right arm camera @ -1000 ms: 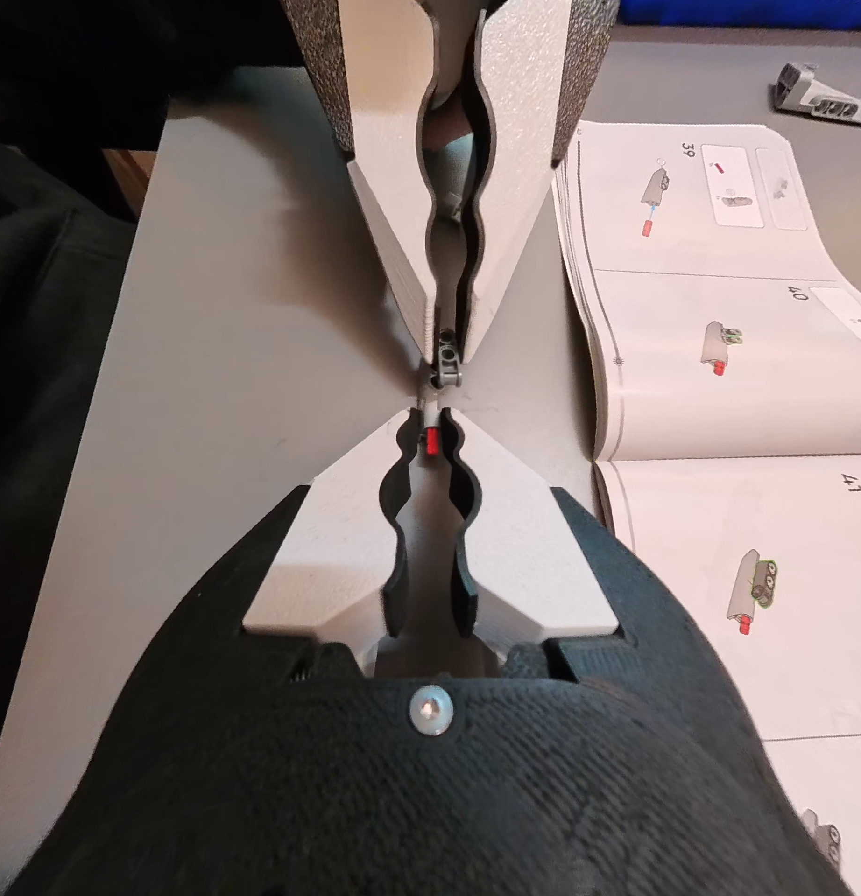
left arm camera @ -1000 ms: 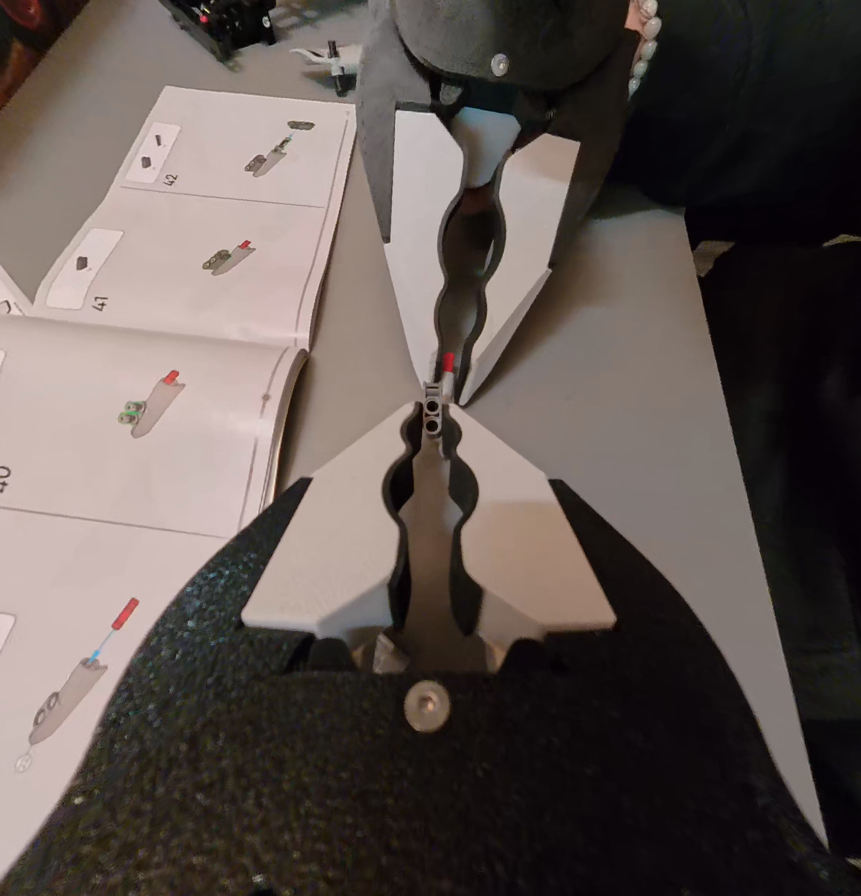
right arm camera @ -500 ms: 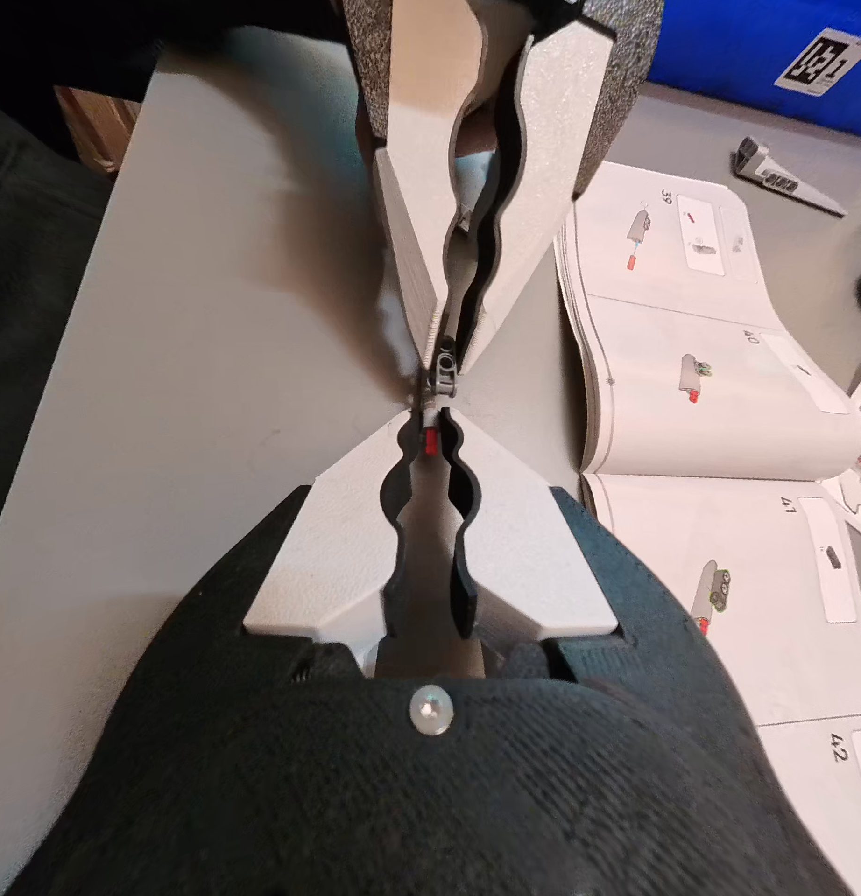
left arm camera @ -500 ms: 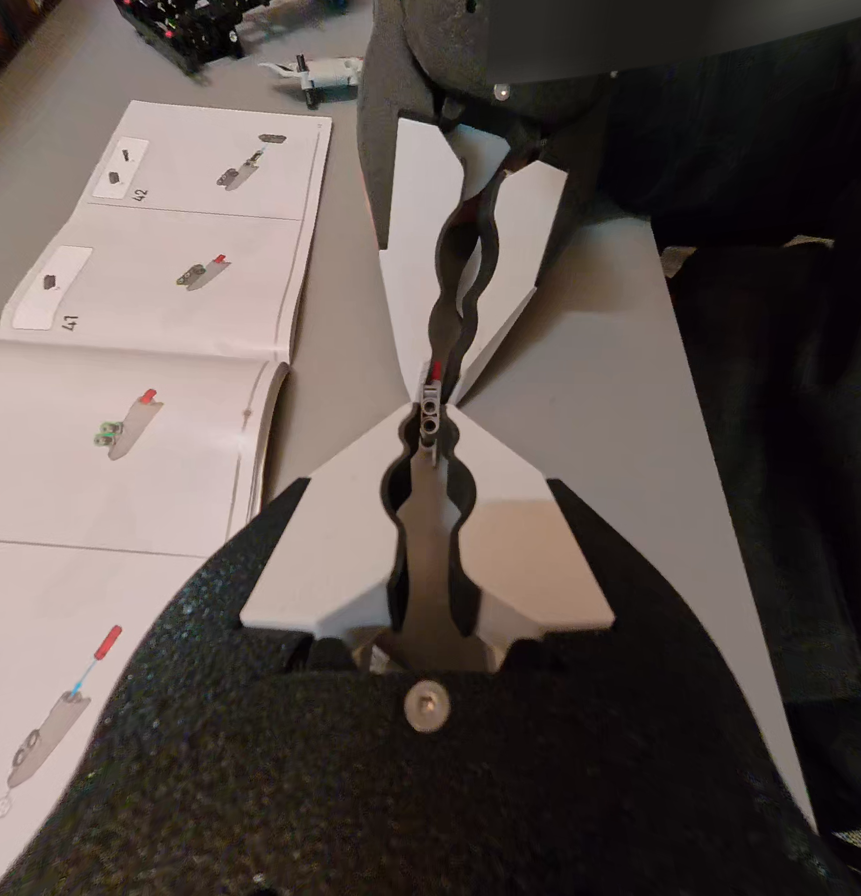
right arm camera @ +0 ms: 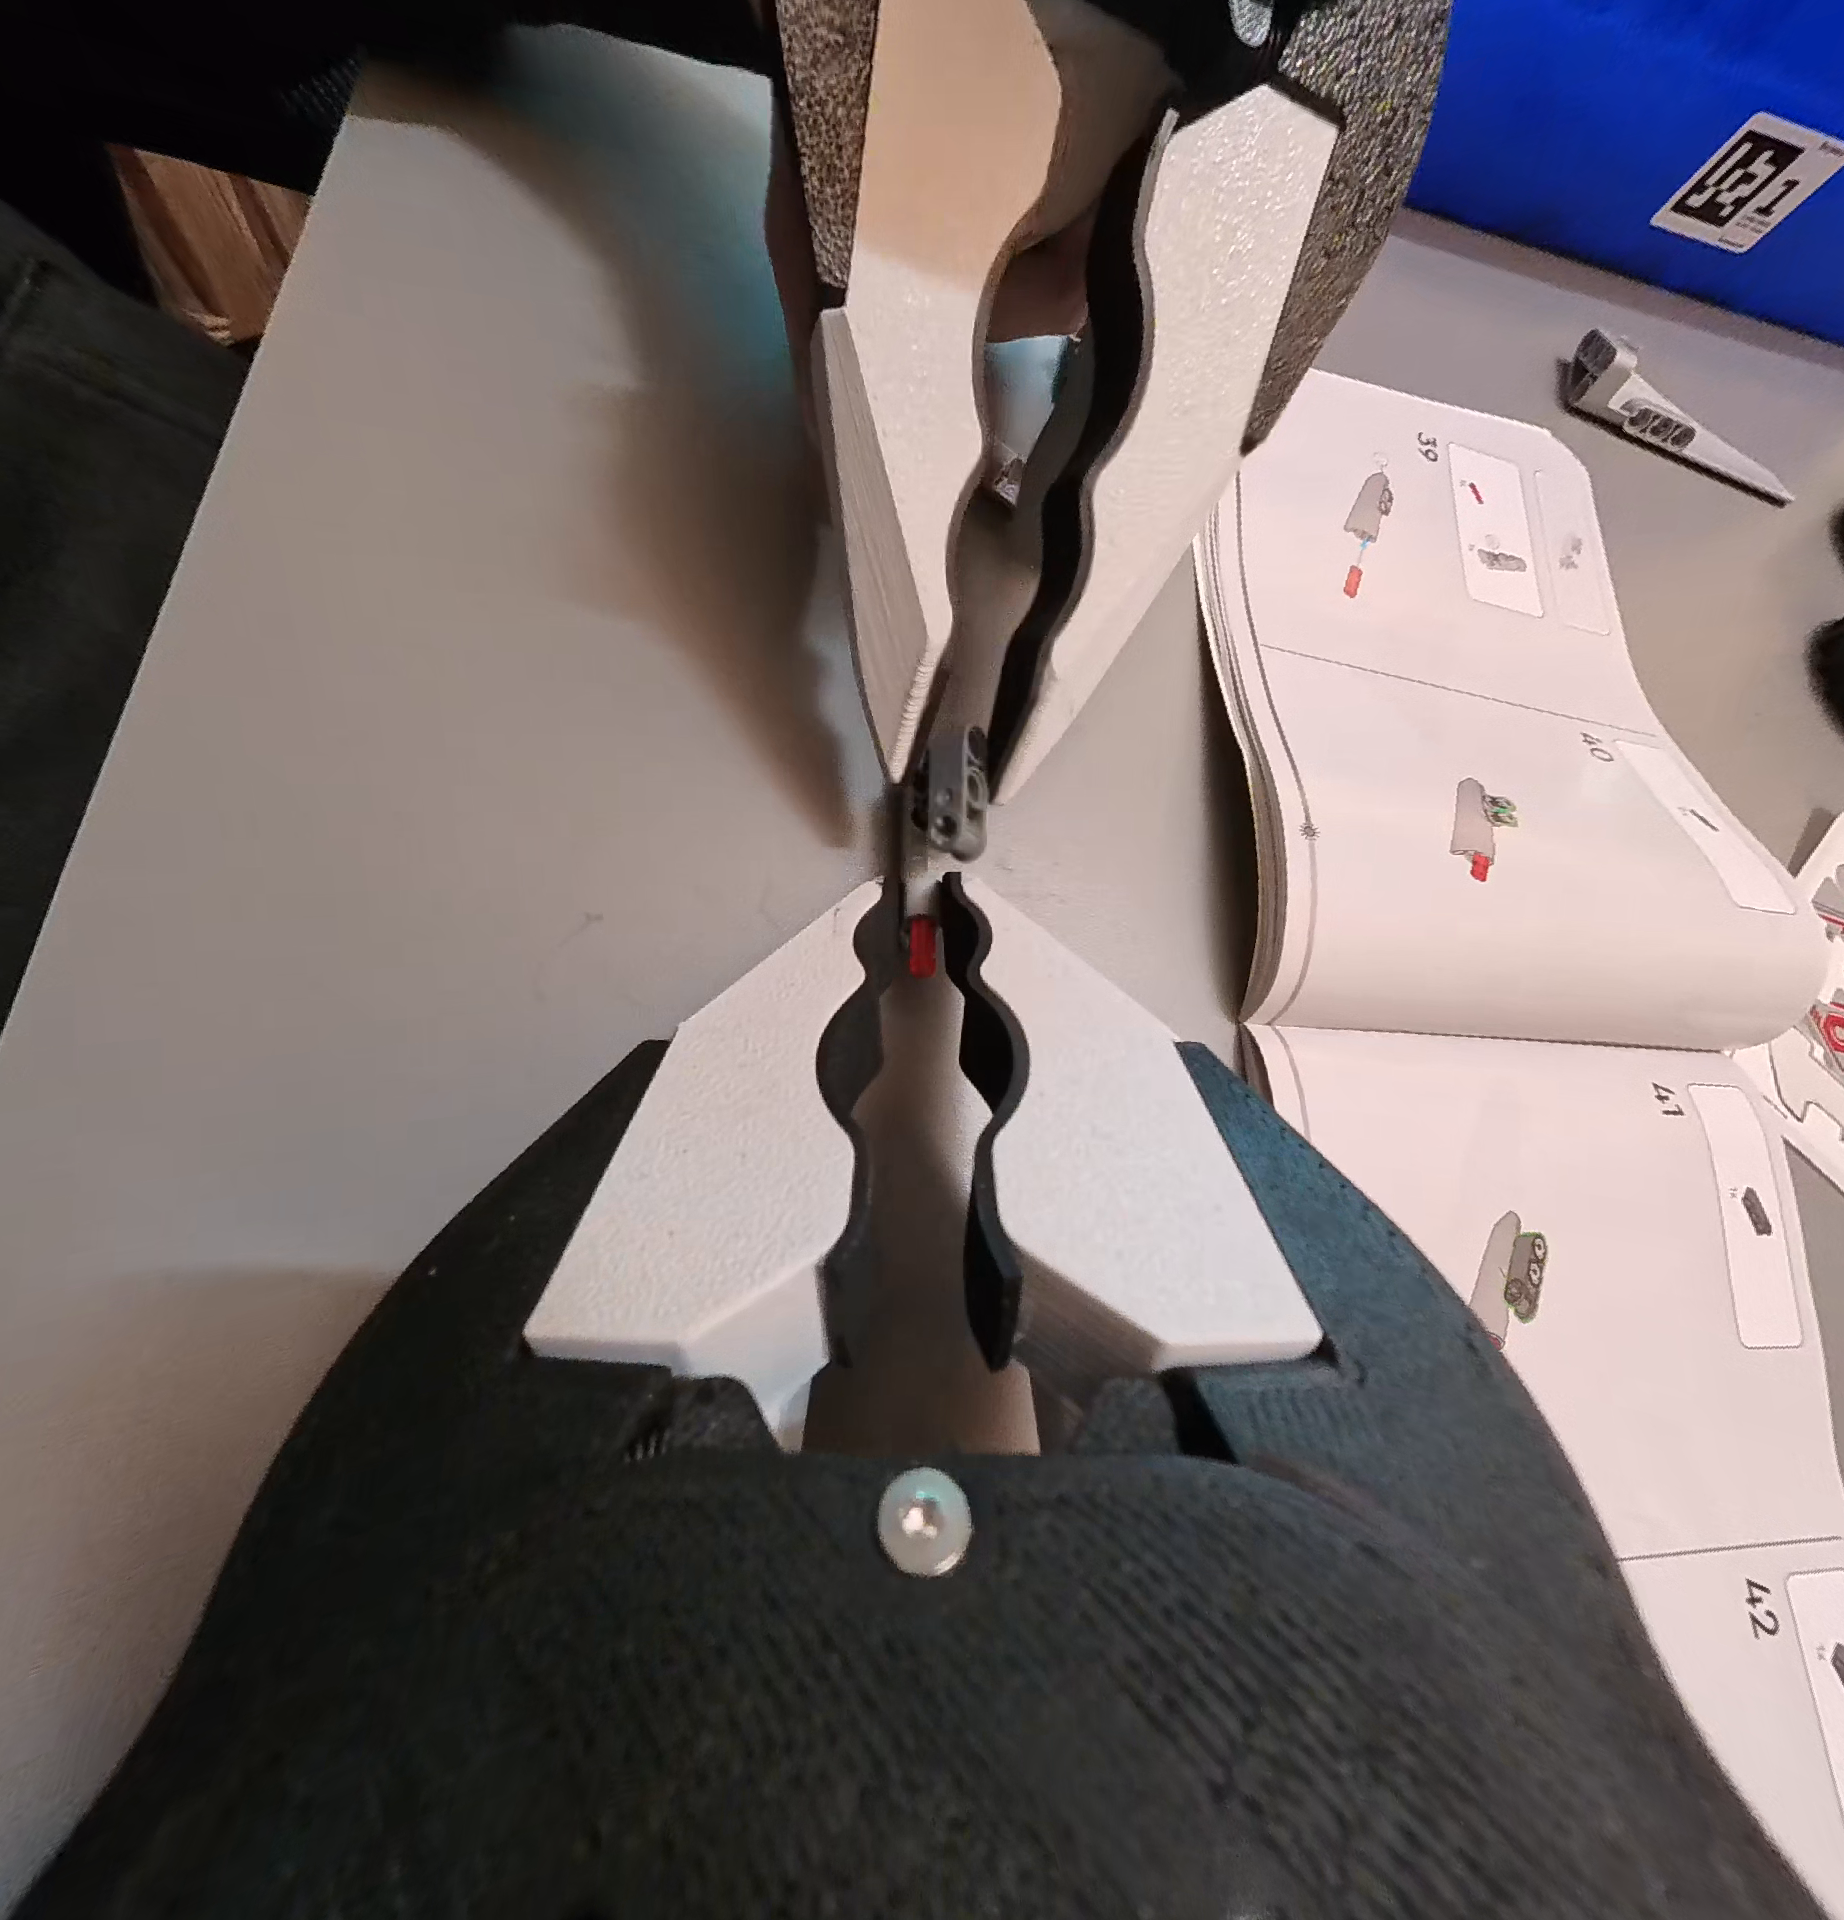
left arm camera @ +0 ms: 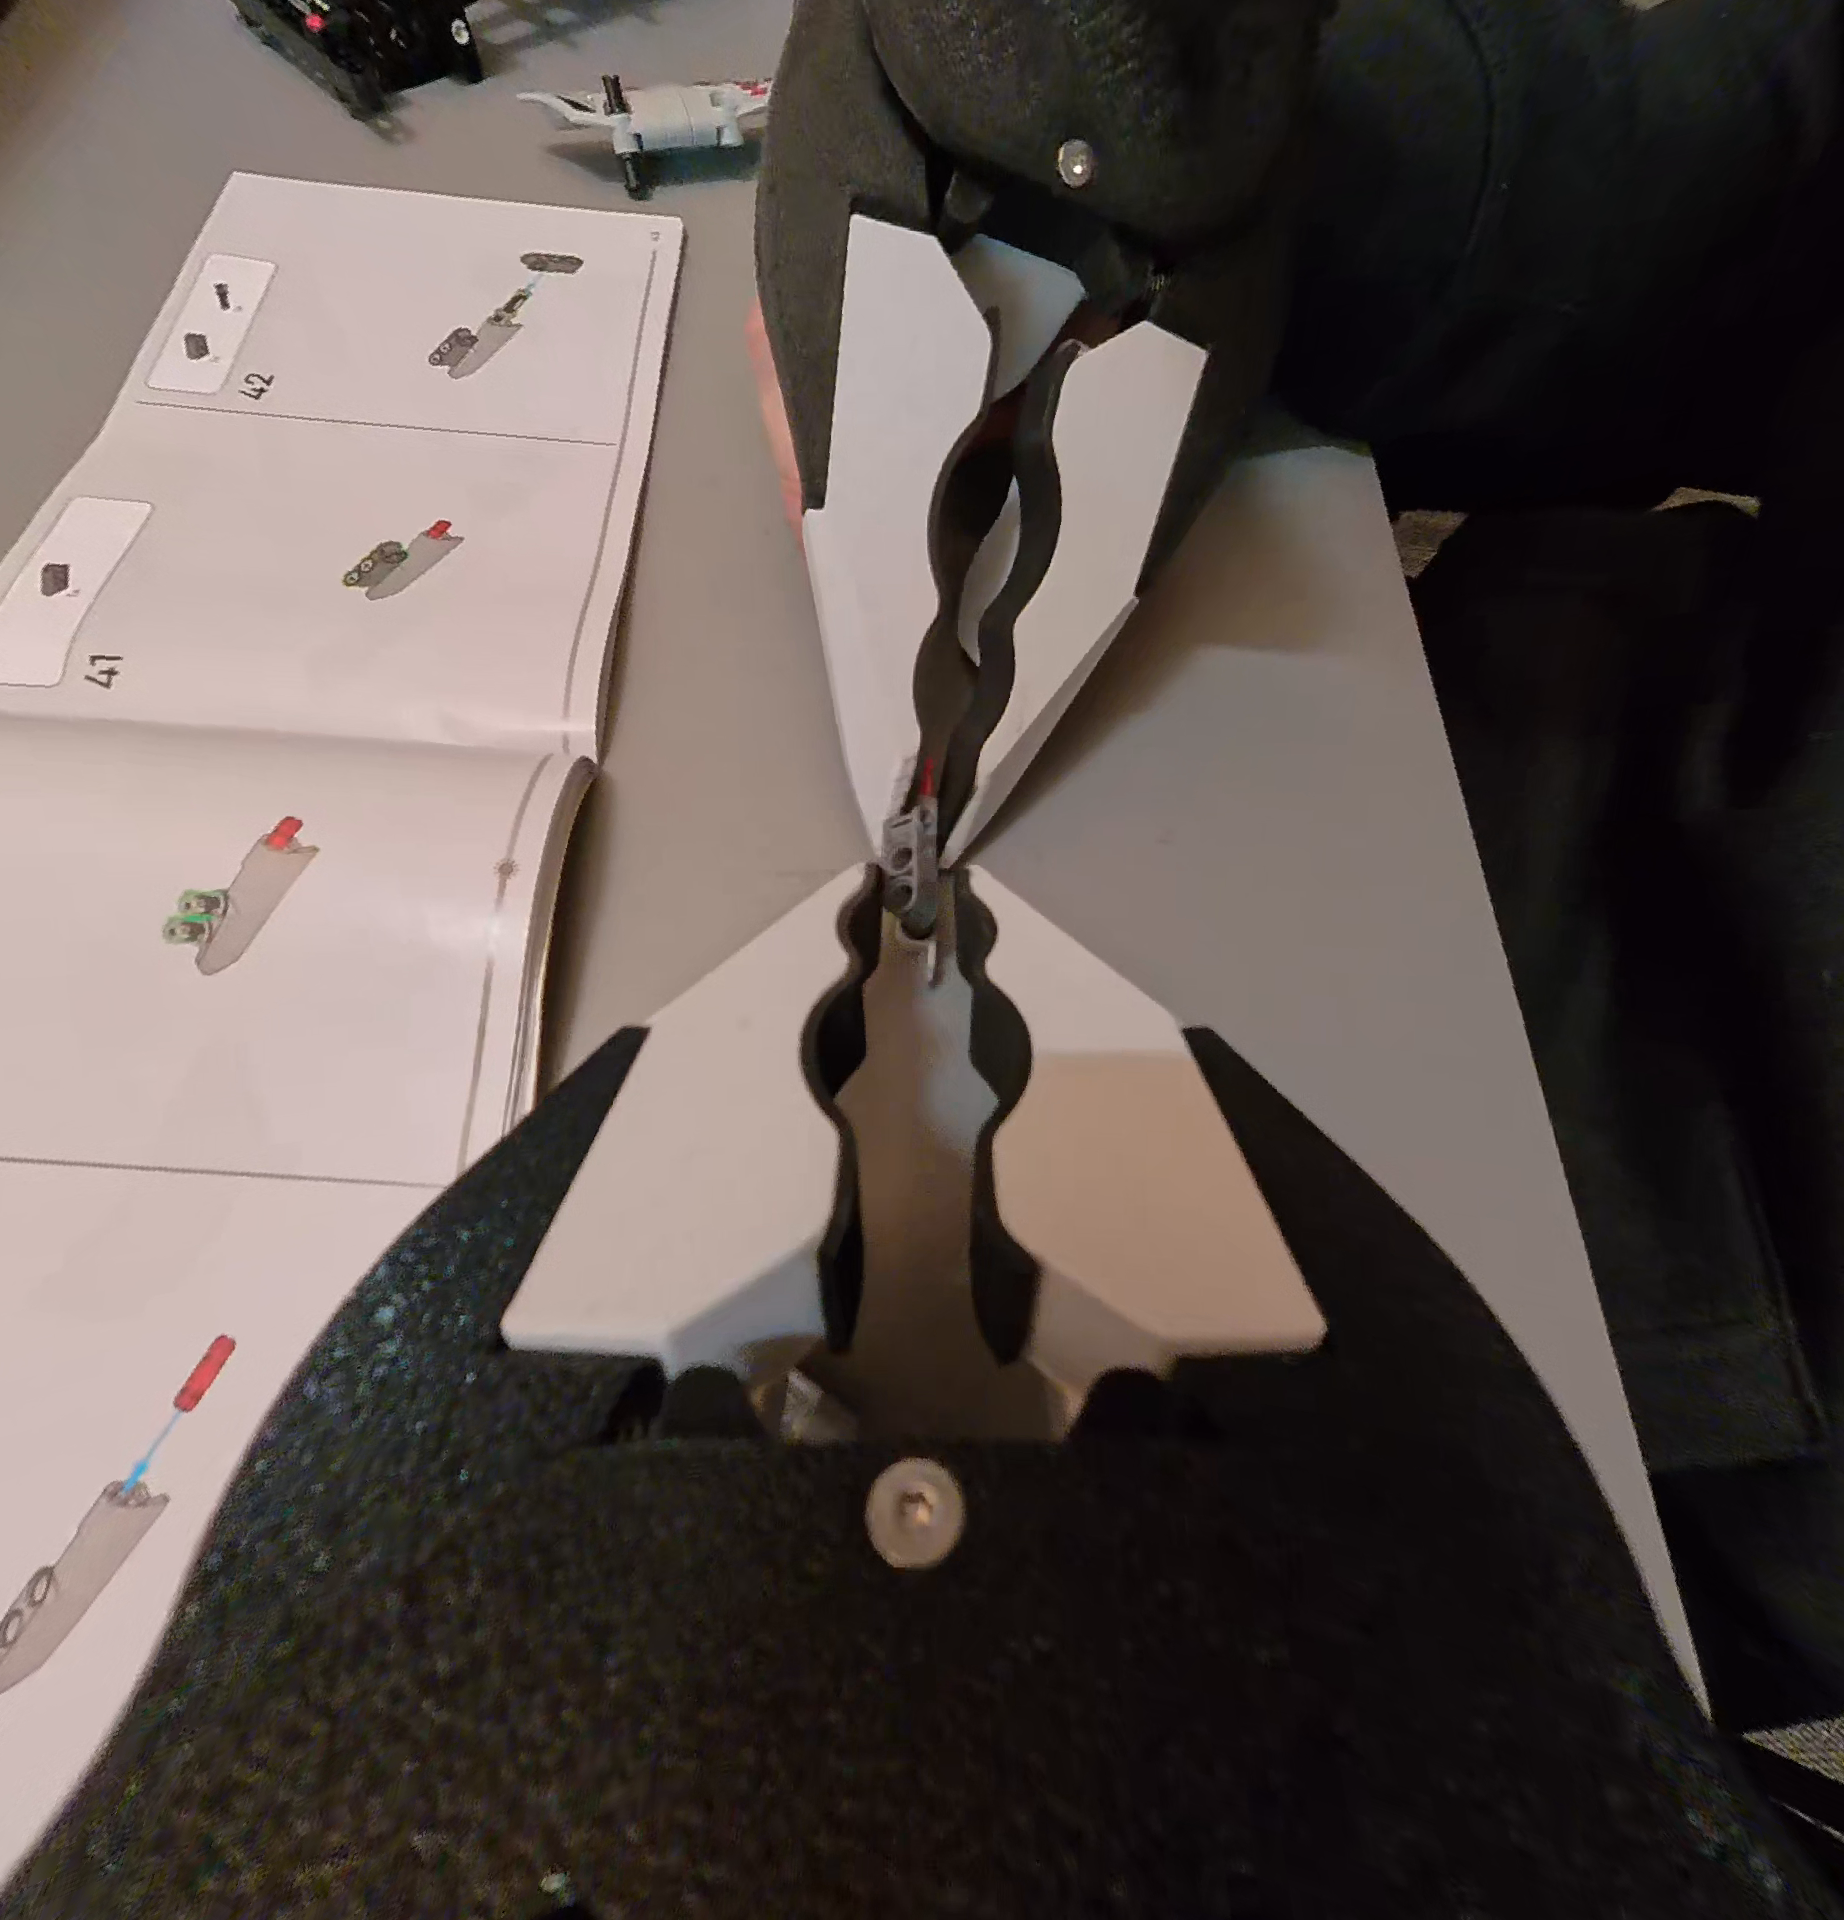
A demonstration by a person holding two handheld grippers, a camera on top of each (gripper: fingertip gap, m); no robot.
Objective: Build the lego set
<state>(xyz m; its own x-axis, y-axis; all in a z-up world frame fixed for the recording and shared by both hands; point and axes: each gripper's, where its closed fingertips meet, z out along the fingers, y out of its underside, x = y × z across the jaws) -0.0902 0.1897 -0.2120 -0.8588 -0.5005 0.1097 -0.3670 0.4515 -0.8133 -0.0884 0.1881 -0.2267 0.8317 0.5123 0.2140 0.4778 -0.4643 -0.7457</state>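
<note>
The two grippers meet tip to tip above the grey table (left arm camera: 1261, 831). My left gripper (left arm camera: 913, 891) is shut on a small dark grey connector with two holes (left arm camera: 911, 862), which sticks out past its tips. In the right wrist view the left gripper (right arm camera: 949, 774) comes in from the top with the connector (right arm camera: 956, 798). My right gripper (right arm camera: 920, 891) is shut on a small piece with a red axle end (right arm camera: 922, 945). In the left wrist view the right gripper (left arm camera: 923, 805) comes in from above with the red end (left arm camera: 929, 779) between its fingers. The connector touches the right gripper's piece.
An open instruction booklet (left arm camera: 305, 644) (right arm camera: 1500, 831) lies beside the grippers. A white sub-assembly (left arm camera: 669, 114) and a black assembly (left arm camera: 367, 42) sit at the far end. A grey wedge part (right arm camera: 1666, 416), a sticker sheet (right arm camera: 1843, 966) and a blue bin (right arm camera: 1583, 125) are nearby. The table edge (left arm camera: 1458, 831) is close. Only a small space, under 4 cm, lies between the two pairs of fingers. Left tips and right tips are each some 30 cm from the black assembly (left arm camera: 367, 42).
Both grippers stay shut and tip to tip. They have tilted and shifted together, so the booklet and table slide in both views. The connector has turned slightly.
</note>
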